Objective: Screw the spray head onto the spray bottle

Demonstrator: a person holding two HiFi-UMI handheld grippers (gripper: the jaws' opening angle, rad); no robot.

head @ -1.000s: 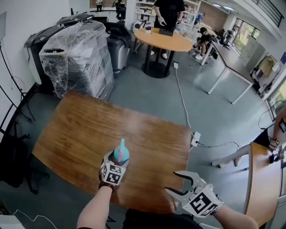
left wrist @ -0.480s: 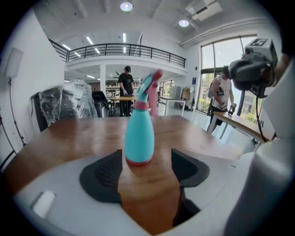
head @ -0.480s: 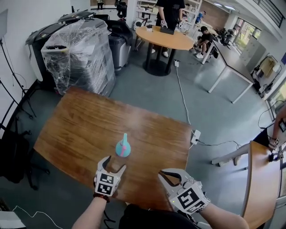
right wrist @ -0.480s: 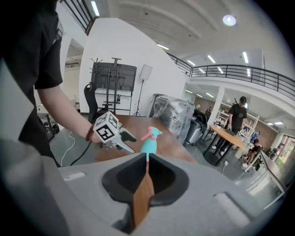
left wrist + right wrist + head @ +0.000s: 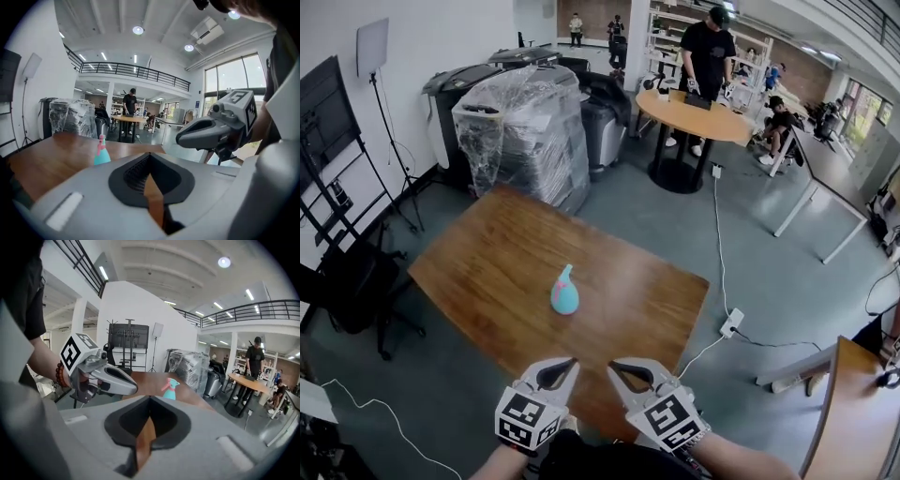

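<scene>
Standing upright on the bench [image 5: 478, 272], the spray bottle [image 5: 564, 296] already carries its spray head [image 5: 565, 273], so it likely needs no hold; your left hand-held gripper [image 5: 562, 364] and right hand-held gripper [image 5: 619, 367], just clenched on nothing, hover well back from it.

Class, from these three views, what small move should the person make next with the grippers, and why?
Probably just rest both and stop: the spray bottle stands upright on the table with its pink spray head seemingly on, while the left gripper and right gripper are shut, empty and clear of it.
</scene>
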